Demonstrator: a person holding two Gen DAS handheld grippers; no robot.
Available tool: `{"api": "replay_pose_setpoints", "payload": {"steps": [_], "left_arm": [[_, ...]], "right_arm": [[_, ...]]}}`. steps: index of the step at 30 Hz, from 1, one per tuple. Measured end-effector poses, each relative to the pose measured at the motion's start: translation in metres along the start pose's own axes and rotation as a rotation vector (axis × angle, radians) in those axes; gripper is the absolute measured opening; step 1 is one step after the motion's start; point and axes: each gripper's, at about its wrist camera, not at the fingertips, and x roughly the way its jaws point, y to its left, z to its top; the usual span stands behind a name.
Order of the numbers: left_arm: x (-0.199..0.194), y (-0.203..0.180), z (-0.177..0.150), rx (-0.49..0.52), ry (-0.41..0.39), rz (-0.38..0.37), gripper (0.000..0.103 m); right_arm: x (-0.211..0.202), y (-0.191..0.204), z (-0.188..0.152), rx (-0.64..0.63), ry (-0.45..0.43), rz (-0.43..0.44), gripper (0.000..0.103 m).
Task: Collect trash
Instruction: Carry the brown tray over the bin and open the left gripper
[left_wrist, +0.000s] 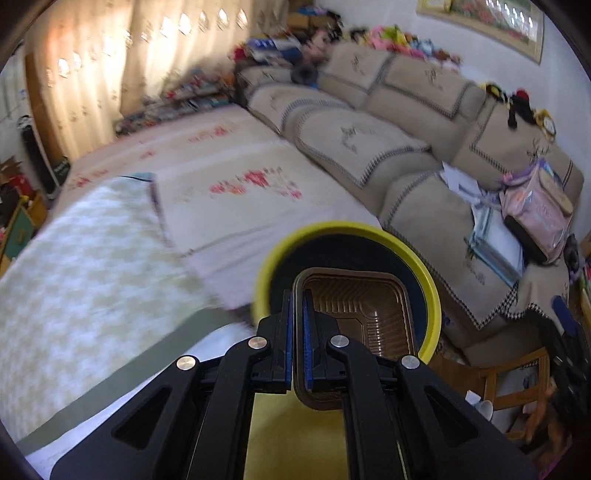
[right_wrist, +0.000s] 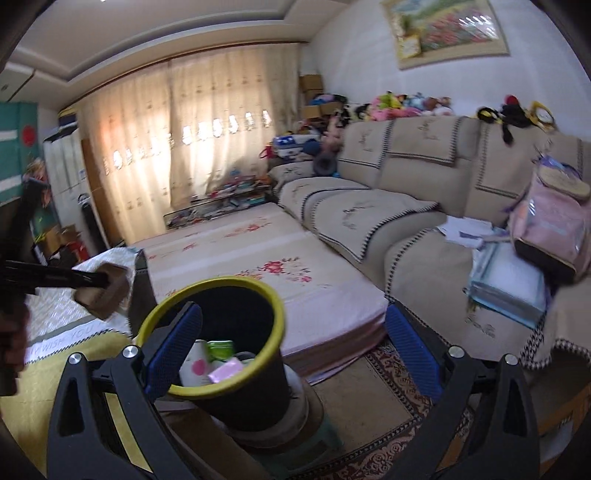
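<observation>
Left tool (left_wrist: 298, 332) pinching the brown ribbed plastic tray (left_wrist: 364, 314) just above the yellow-rimmed black bin (right_wrist: 221, 354); thin rim grip, might slip and miss. Right tool (right_wrist: 291, 350) wide, empty.

Daylight glows through the curtains (right_wrist: 192, 136); motion blur and fisheye-bent, dark corners

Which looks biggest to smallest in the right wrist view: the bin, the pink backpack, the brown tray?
1. Bin, though it is nearest the camera.
2. Pink backpack.
3. Brown tray, clamped in the left claw.
</observation>
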Motion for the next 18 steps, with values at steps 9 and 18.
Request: {"api": "replay_pose_setpoints", "payload": {"steps": [9, 18], "left_arm": [[0.106, -0.042, 0.027, 0.044, 0.111, 0.03, 0.01], [0.08, -0.03, 0.023, -0.001, 0.009, 0.063, 0.072]], "right_arm": [[0.005, -0.022, -0.007, 0.05, 0.017, -0.008, 0.095], [-0.001, -0.009, -0.004, 0.025, 0.012, 0.017, 0.095]]}}
